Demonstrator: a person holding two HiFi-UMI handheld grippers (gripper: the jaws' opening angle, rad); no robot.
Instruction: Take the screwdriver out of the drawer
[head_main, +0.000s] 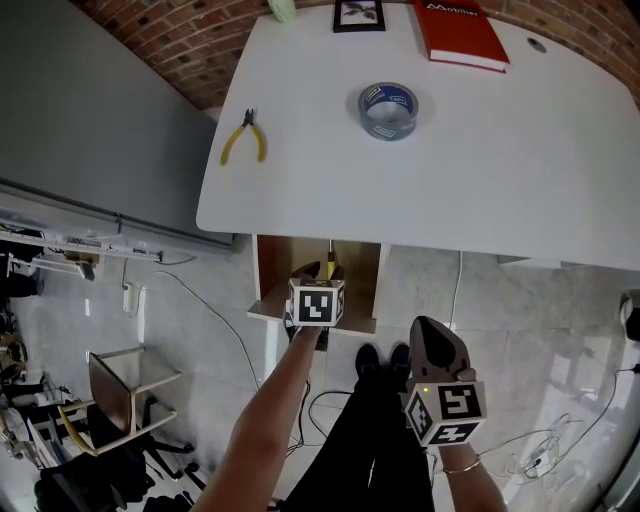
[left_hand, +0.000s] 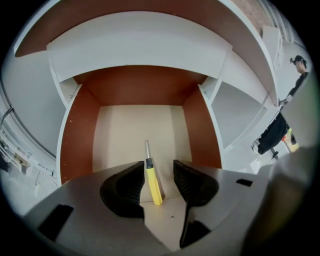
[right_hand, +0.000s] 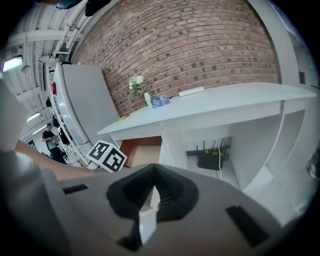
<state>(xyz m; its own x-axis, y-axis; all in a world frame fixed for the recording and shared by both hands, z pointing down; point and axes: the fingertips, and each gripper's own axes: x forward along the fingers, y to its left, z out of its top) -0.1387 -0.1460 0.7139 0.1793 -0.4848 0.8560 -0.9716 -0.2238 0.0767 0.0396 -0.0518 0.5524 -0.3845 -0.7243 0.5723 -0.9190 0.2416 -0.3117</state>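
The open drawer has brown side walls and a pale floor. On that floor lies a yellow-handled screwdriver, its metal tip pointing to the back. My left gripper is open and reaches down into the drawer, with the handle between its two black jaws; the pads do not press on it. In the head view the left gripper's marker cube hangs over the drawer below the table edge, and a bit of the screwdriver shows beyond it. My right gripper is shut and empty, lower right of the drawer, its jaws meeting at the tips.
The white table above the drawer carries yellow pliers, a roll of tape, a red book and a small picture frame. A wooden chair stands at the lower left. Cables lie on the floor. A router sits under the table.
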